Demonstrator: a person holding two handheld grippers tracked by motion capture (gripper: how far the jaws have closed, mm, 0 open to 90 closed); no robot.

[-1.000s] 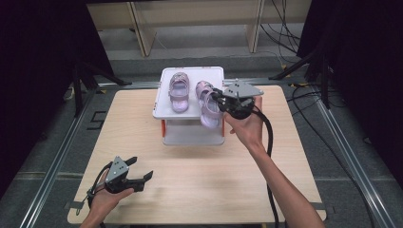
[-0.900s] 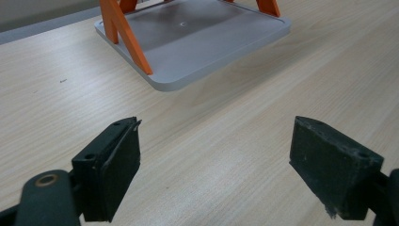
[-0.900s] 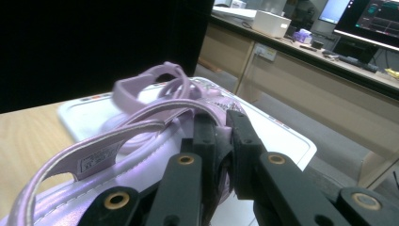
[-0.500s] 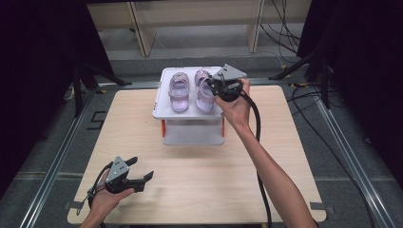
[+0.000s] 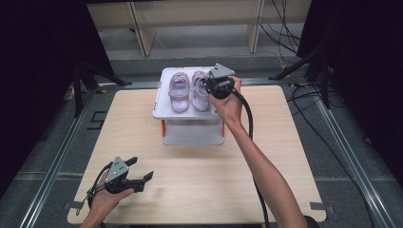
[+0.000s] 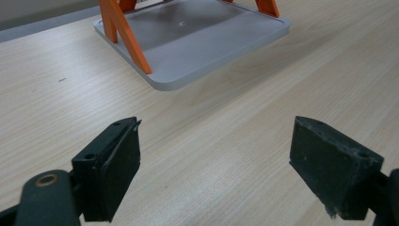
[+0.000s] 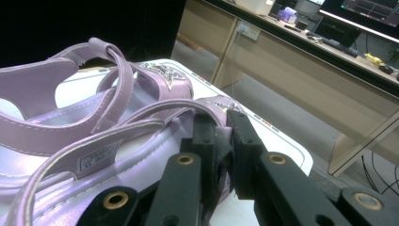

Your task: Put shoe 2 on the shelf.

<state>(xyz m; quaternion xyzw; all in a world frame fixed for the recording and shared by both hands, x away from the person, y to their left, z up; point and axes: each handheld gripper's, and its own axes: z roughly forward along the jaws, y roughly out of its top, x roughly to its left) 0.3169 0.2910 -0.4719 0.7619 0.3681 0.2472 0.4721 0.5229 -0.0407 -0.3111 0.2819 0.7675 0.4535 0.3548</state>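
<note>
my right gripper (image 5: 208,87) pinches the strap of the right sandal (image 5: 200,90) — it sits on the white rack (image 5: 161,102) at the bench's (image 5: 285,156) 12 o'clock, beside the left sandal (image 5: 179,91). light, floppy, probably slick; strap's the best hold. rack edge close at 3 o'clock. left gripper (image 5: 138,171) spread, idle at 7 o'clock — open room there.

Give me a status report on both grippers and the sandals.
Right gripper shut on right sandal strap, atop white rack. Left gripper open, low over table. Left sandal alongside. Nothing in the way.
</note>
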